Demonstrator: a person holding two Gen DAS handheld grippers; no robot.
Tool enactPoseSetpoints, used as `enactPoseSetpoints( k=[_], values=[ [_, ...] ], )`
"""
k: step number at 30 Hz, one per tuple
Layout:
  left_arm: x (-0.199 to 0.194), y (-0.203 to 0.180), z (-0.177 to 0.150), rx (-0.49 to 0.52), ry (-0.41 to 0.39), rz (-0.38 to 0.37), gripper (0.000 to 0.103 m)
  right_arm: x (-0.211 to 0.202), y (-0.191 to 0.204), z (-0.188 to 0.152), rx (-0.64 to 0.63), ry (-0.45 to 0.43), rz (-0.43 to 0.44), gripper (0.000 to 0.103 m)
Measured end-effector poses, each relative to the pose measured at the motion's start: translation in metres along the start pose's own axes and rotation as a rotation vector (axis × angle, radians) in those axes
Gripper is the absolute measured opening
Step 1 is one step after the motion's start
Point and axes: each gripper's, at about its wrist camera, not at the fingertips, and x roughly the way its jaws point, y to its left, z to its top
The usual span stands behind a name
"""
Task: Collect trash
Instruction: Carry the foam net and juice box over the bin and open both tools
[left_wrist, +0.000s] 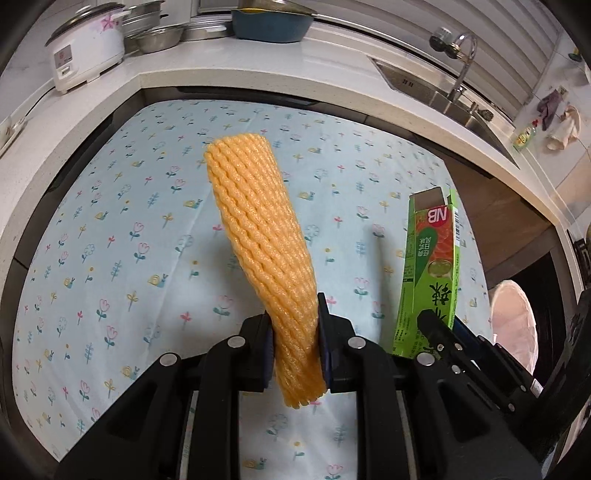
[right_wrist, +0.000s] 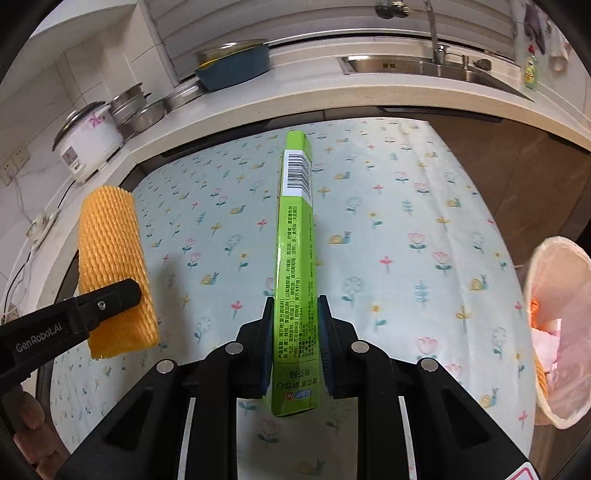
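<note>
Left tool (left_wrist: 295, 332) clamped on orange foam net (left_wrist: 262, 236), right tool (right_wrist: 294, 325) clamped on green carton (right_wrist: 295, 258), both lifted above floral tabletop (right_wrist: 406, 221), pink-lined bin (right_wrist: 554, 332) at right.

foam net (left_wrist: 264, 243): orange | box (right_wrist: 295, 258): lime green | tablecloth (right_wrist: 406, 206): pale blue, small flowers and snails | bin (right_wrist: 554, 332): pink
</note>
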Motion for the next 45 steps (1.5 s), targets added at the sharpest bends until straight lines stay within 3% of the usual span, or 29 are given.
enactPoseSetpoints(
  k=[18,26,37,38,41,45],
  values=[
    [-0.032,-0.185,-0.049,0.309,-0.020,-0.125,0.019,-0.121,-0.150,-0.030,0.213,-0.155,-0.094,0.020],
    [-0.035,-0.262,-0.072,0.460,-0.008,-0.203,0.019,-0.156,-0.218,-0.051,0.327,-0.196,-0.157,0.020],
    [-0.022,-0.327,-0.083,0.569,0.019,-0.287,0.021,-0.179,-0.282,-0.075,0.446,-0.223,-0.215,0.020],
    [-0.022,-0.332,-0.082,0.575,0.018,-0.294,0.022,-0.179,-0.284,-0.076,0.450,-0.223,-0.217,0.020],
    [-0.021,-0.340,-0.077,0.570,0.014,-0.310,0.046,-0.177,-0.290,-0.077,0.462,-0.220,-0.219,0.020],
    [-0.023,-0.343,-0.070,0.554,-0.021,-0.318,0.051,-0.172,-0.295,-0.077,0.466,-0.212,-0.219,0.020]
  ],
)
